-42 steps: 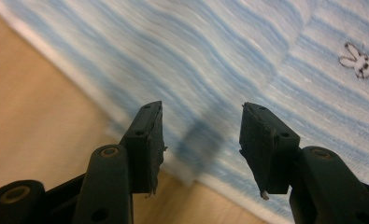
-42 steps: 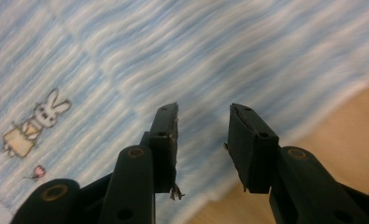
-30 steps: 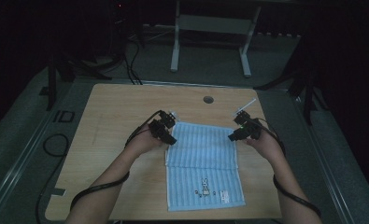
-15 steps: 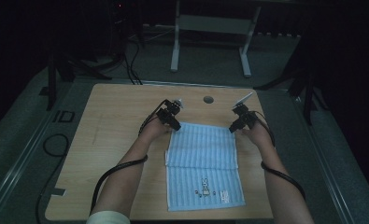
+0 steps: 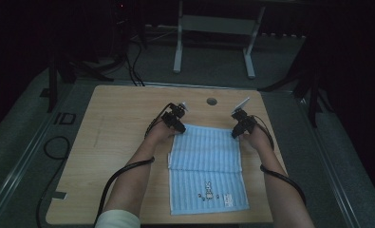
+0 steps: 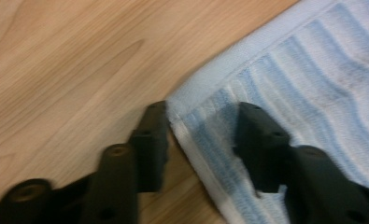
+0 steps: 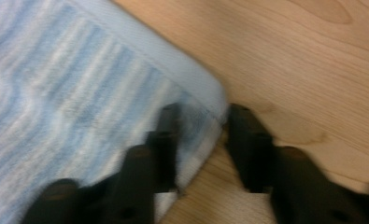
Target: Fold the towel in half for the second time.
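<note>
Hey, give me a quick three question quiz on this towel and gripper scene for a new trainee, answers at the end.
1. True or false: the towel lies on the table.
2. Which towel corners are the left gripper and right gripper at? A near, B far, C one of each.
3. Fill in: each gripper's jaws are ____, straddling a corner.

Key: 1 true. 2 B. 3 open; the gripper views show one jaw over the towel, one over wood.

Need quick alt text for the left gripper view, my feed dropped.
The left tool stands open over a corner of a blue-and-white striped towel: one black jaw rests on the wooden table just off the towel's edge, the other on the cloth, with the hemmed corner between them. The picture is slightly blurred.
</note>
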### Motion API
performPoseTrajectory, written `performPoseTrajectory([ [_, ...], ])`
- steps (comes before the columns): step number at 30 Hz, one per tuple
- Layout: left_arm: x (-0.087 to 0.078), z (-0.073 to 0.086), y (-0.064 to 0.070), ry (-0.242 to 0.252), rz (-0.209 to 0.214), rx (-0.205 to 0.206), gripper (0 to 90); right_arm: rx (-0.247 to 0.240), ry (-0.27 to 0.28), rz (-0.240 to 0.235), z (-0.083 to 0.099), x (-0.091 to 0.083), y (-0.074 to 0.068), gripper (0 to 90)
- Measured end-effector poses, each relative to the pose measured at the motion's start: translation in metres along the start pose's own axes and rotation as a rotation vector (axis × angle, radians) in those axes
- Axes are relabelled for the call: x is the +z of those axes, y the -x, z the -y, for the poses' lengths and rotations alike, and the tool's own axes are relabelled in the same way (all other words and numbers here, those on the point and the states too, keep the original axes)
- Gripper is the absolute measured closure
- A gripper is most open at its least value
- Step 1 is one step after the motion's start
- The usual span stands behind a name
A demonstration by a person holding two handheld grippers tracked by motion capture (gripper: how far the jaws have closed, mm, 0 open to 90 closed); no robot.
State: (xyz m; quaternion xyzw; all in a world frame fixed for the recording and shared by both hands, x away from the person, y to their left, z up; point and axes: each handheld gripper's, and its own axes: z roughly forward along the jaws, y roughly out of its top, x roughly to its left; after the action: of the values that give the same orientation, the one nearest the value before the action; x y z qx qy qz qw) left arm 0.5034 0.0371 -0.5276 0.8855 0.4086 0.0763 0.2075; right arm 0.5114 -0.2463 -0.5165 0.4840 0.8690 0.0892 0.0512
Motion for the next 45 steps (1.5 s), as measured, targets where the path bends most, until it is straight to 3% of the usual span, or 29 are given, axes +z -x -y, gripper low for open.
performPoseTrajectory([
  [1, 0.000, -0.001, 0.001, -0.005, 0.017, 0.002, 72.3, -0.009, -0.001, -0.005, -0.001, 0.000, -0.002, 81.5],
  [3, 0.000, -0.003, 0.003, -0.017, 0.028, -0.002, 82.6, -0.039, -0.013, 0.008, -0.003, 0.000, -0.006, 83.1],
  [6, -0.010, -0.005, 0.007, 0.004, 0.030, -0.011, 84.5, -0.050, 0.007, 0.020, -0.005, -0.004, -0.009, 83.7],
  [10, -0.044, -0.013, 0.007, 0.079, 0.036, 0.007, 84.6, -0.035, 0.067, 0.003, -0.009, -0.026, -0.006, 83.7],
  [13, -0.080, -0.022, 0.005, 0.133, 0.016, 0.024, 84.6, -0.032, 0.146, -0.010, -0.015, -0.057, -0.004, 83.7],
  [14, -0.094, -0.025, 0.004, 0.156, -0.009, 0.040, 84.6, -0.031, 0.172, -0.015, -0.018, -0.069, -0.004, 83.7],
  [20, -0.177, -0.038, 0.002, 0.296, -0.070, 0.068, 84.5, -0.065, 0.331, 0.030, -0.033, -0.150, -0.008, 83.6],
  [25, -0.216, -0.033, 0.006, 0.364, -0.090, 0.086, 84.3, -0.109, 0.439, 0.073, -0.038, -0.205, -0.018, 83.5],
  [26, -0.219, -0.030, 0.006, 0.377, -0.101, 0.085, 84.3, -0.120, 0.456, 0.082, -0.036, -0.211, -0.020, 83.5],
  [29, -0.227, -0.021, 0.007, 0.391, -0.080, 0.089, 84.3, -0.146, 0.487, 0.115, -0.028, -0.221, -0.026, 83.5],
  [32, -0.224, -0.009, 0.013, 0.390, -0.058, 0.111, 84.2, -0.153, 0.501, 0.092, -0.015, -0.219, -0.029, 83.4],
  [34, -0.219, -0.001, 0.019, 0.370, -0.055, 0.129, 84.2, -0.169, 0.508, 0.076, -0.005, -0.214, -0.033, 83.4],
  [39, -0.199, 0.020, 0.030, 0.346, -0.004, 0.134, 84.2, -0.223, 0.455, 0.078, 0.018, -0.192, -0.042, 83.4],
  [42, -0.188, 0.034, 0.039, 0.333, 0.008, 0.161, 84.1, -0.249, 0.435, 0.068, 0.033, -0.178, -0.048, 83.4],
  [45, -0.179, 0.047, 0.046, 0.325, 0.041, 0.160, 84.1, -0.250, 0.423, 0.050, 0.047, -0.165, -0.051, 83.4],
])
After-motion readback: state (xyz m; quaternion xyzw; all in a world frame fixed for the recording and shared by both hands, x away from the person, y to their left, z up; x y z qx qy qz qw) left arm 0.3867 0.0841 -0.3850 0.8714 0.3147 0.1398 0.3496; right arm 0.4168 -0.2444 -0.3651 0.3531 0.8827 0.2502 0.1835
